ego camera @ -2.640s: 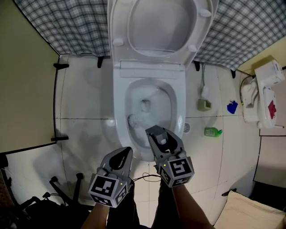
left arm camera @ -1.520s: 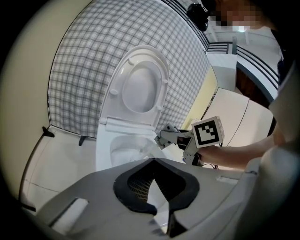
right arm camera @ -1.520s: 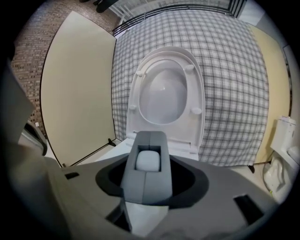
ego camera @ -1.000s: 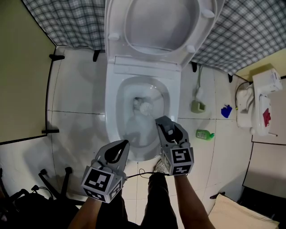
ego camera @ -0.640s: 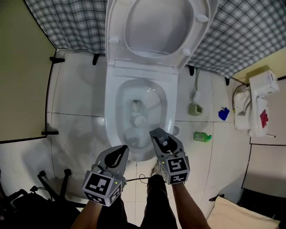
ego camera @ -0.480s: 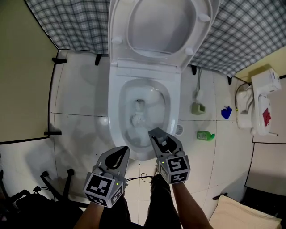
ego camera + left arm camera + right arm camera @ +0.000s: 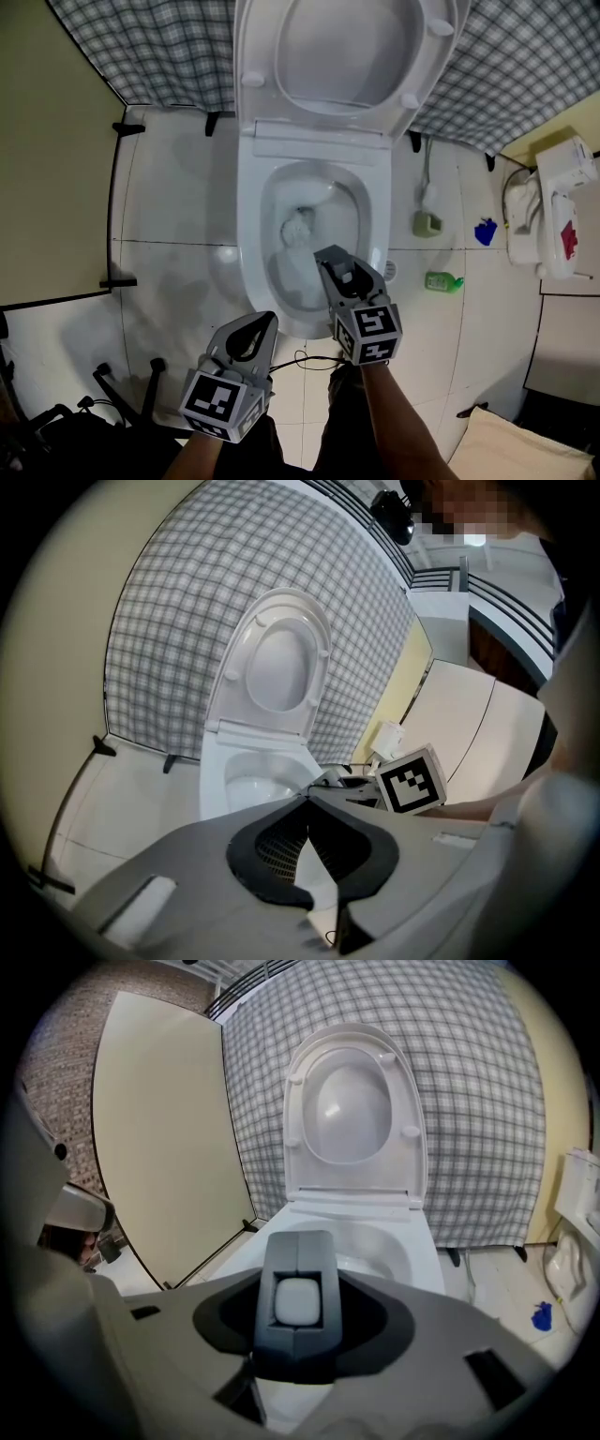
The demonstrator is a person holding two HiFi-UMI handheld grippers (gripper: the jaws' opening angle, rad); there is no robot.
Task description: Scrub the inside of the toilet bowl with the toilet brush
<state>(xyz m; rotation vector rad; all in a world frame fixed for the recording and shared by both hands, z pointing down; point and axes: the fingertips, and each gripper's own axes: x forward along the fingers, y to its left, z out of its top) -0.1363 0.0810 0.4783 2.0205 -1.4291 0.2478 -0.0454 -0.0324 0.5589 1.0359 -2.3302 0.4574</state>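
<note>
The white toilet [image 7: 251, 244] stands with lid and seat raised. Inside its bowl, close to the drain hole, lies the pale head of the toilet brush [image 7: 298, 228]. My right gripper [image 7: 330, 258] hovers over the bowl's front rim, shut on the brush handle. In the right gripper view the handle's white end [image 7: 298, 1299] sits framed between the dark jaws of the right gripper [image 7: 298, 1239], with the bowl [image 7: 427, 1251] beyond. My left gripper [image 7: 258, 323] hangs in front of the toilet, jaws together and holding nothing. The left gripper [image 7: 307, 797] looks toward the toilet [image 7: 217, 780].
On the tiled floor right of the toilet stand a brush holder [image 7: 429, 221], a green bottle [image 7: 446, 279], a blue object [image 7: 486, 229] and a white appliance [image 7: 553, 211]. A checked cloth [image 7: 150, 47] hangs behind. Black stand legs [image 7: 131, 384] and a thin cable [image 7: 305, 361] lie at the lower left.
The brush head slid from the back of the bowl toward its middle, then returned near the drain hole, the right gripper moving with it. The left gripper stayed shut in front of the toilet.
</note>
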